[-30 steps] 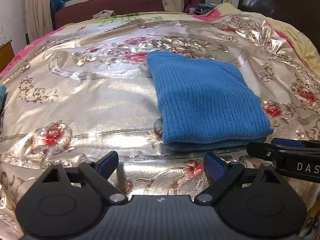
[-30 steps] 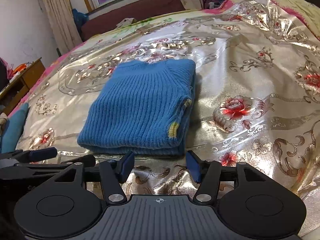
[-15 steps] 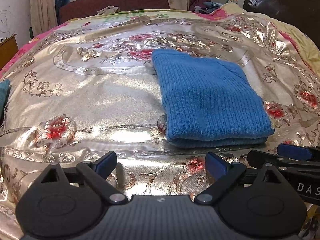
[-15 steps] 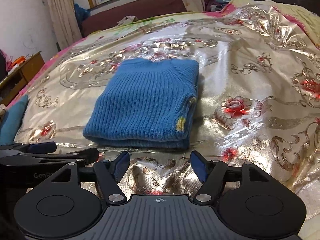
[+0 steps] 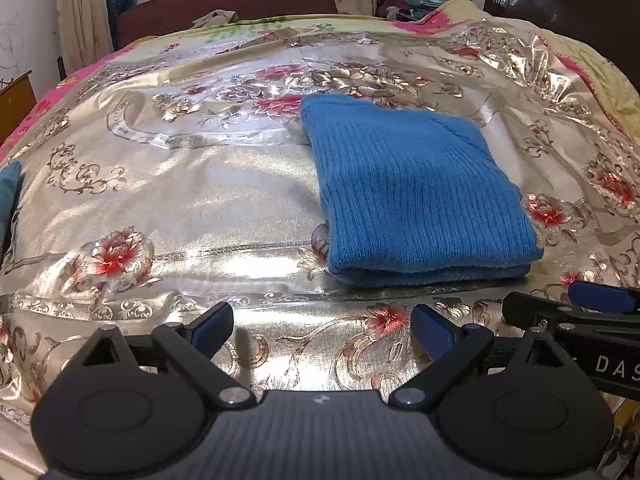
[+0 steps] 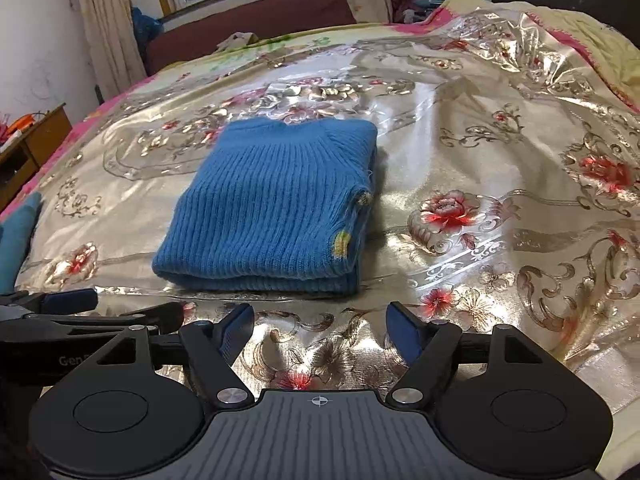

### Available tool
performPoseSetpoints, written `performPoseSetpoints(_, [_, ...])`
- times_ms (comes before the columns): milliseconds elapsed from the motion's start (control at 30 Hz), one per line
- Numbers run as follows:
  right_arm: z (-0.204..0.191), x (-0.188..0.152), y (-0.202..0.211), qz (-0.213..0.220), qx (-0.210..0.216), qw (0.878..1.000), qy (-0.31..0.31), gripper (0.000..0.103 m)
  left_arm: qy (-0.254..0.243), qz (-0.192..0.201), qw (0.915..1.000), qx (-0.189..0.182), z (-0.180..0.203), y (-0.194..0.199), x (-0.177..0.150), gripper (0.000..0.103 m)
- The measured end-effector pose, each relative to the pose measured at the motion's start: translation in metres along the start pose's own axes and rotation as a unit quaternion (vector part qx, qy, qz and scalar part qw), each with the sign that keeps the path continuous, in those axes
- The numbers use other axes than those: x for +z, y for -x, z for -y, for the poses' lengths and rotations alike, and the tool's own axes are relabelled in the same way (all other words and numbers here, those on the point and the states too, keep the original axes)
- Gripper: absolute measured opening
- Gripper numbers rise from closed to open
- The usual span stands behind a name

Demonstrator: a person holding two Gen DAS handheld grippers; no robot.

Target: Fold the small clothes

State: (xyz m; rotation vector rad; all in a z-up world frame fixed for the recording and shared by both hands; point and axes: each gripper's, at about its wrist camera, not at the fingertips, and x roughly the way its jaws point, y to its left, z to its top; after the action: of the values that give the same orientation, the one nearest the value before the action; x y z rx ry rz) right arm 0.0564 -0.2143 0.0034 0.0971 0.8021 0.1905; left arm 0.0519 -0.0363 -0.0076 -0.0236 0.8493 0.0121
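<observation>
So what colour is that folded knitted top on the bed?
Bright blue sweater, with small yellow patches along one edge; clearest in the right wrist view.

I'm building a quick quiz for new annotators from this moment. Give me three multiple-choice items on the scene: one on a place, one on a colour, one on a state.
1. Where does the folded ribbed knit sweater lie?
A. On the shiny floral bedspread
B. On a wooden chair
C. Inside a basket

2. What colour is the sweater?
A. Red
B. Blue
C. White

3. How do the left gripper and right gripper stand?
A. Both shut on the sweater
B. One holds a sleeve
C. Both open, holding nothing

Answers: 1 A, it lies flat on the bedspread; 2 B, blue knit with small yellow flecks at one edge; 3 C, each pair of fingers is spread, short of the sweater.
</observation>
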Motion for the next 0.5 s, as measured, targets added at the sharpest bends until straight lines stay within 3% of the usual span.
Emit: performPoseSetpoints(500, [0.0003,0.0003,0.0017,-0.004,-0.009,1.0,-0.003,0.077,0.004,-0.009,0.9999,-0.001,-0.0003,0.0009,-0.001,0.1])
